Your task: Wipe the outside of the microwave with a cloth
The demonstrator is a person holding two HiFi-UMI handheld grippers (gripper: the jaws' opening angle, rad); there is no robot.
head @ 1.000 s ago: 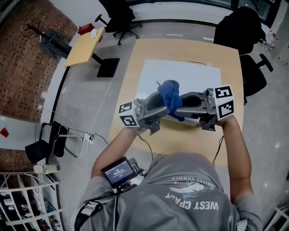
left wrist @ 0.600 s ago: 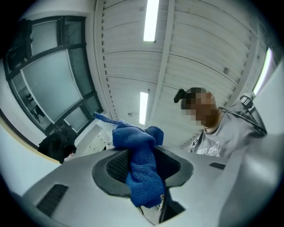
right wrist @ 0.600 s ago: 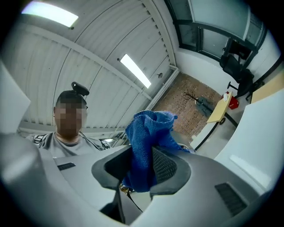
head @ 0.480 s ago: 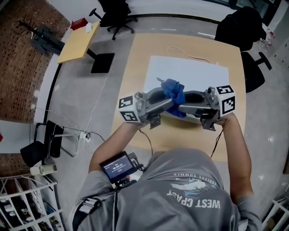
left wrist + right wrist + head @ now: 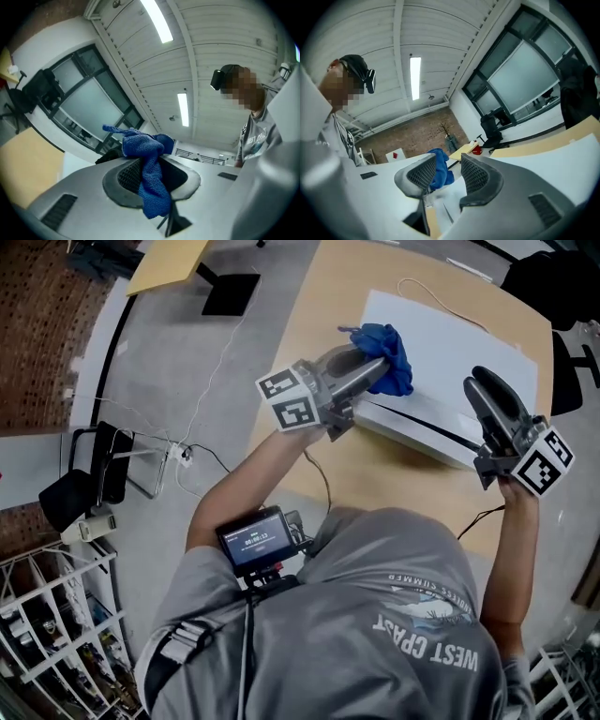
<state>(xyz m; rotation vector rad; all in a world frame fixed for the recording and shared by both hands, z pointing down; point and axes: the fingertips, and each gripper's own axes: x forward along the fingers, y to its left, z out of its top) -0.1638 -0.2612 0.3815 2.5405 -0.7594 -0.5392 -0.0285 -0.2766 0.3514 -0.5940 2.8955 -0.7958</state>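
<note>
microwave [image 5: 450, 357] on wooden table [image 5: 323, 315]; cable [image 5: 424, 285] beyond it; small desk [image 5: 169, 259] left.

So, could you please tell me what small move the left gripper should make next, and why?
Probably press the cloth onto the microwave top and sweep: the left gripper has just been closing and pinches it; the right gripper has just been opening, jaws empty.

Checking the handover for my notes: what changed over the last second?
The blue microfibre cloth passed between grippers: the left gripper has just been closing its jaws and now clamps it, carrying it toward the left edge of the white microwave. The right gripper has been opening its jaws, nothing between them, and swung away to the right. Microwave and wooden table stayed put.
</note>
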